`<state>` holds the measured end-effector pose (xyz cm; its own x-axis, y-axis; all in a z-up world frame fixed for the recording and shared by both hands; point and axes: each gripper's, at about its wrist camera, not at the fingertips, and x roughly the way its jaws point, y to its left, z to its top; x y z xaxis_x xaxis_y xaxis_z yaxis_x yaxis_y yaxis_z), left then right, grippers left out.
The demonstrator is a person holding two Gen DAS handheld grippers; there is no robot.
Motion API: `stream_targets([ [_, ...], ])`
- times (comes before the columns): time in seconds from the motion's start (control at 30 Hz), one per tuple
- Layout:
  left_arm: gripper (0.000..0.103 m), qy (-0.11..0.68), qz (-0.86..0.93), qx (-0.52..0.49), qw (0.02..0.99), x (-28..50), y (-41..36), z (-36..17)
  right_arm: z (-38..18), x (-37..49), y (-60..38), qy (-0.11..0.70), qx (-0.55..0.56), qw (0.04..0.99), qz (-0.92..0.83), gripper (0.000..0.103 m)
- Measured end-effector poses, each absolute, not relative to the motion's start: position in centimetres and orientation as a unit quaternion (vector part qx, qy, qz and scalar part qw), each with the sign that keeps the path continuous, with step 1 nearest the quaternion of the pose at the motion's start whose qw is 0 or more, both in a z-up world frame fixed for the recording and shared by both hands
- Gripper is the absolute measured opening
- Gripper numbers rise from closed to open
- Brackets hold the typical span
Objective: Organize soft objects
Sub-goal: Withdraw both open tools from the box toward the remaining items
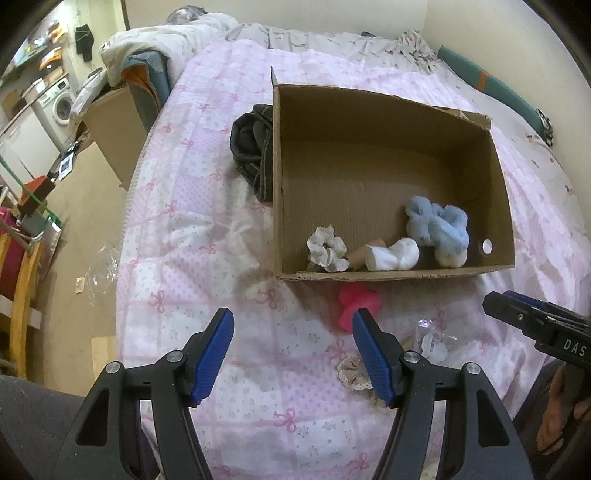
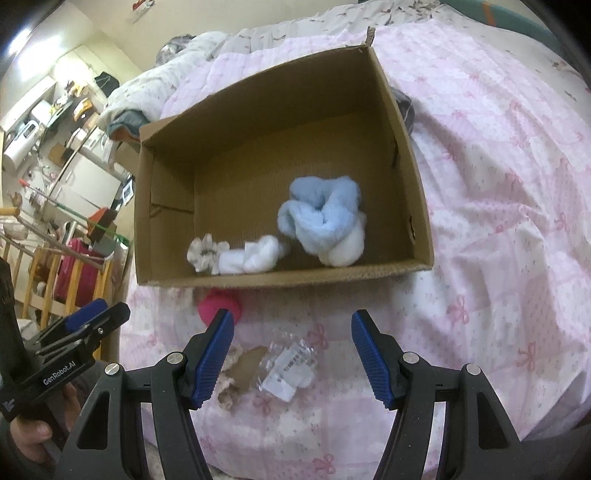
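Both grippers, left (image 1: 293, 352) and right (image 2: 291, 352), hang spread wide and empty, ready to grab. Just ahead of the right one lies a crinkly packet (image 2: 290, 369); beyond sits the cardboard box (image 2: 258, 278) collecting soft things.

This is a home, a lived-in bedroom that opens onto a utility corner. A bed (image 1: 221, 221) fills most of both views, spread with a pink quilt (image 2: 498, 221) printed with bows, and rumpled bedding (image 1: 192, 40) is heaped at its 11 o'clock end. At 9 o'clock in the left wrist view a front-loading washing machine (image 1: 61, 103) stands beside white cabinets, with cluttered shelves (image 1: 40, 48) above it (household odds and ends, too small to name). A wooden rack (image 2: 48, 280) stands at 9 o'clock in the right wrist view, and plain cream walls (image 1: 295, 14) close the room.
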<state>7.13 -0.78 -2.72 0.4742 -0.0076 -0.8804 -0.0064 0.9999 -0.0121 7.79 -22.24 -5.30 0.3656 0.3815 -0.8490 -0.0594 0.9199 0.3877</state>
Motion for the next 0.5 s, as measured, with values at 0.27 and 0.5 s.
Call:
stream_targets([
  [0.27,0.064,0.52,0.007,0.001,0.854,7.0,-0.9,-3.2,-6.3,7.2,-21.7,0.573,0.134,0.797,0.136,0.07],
  [0.5,0.064,0.523,0.006,-0.004,0.852,7.5,-0.4,-3.2,-7.6,7.5,-21.6,0.596,0.129,0.781,0.135,0.07],
])
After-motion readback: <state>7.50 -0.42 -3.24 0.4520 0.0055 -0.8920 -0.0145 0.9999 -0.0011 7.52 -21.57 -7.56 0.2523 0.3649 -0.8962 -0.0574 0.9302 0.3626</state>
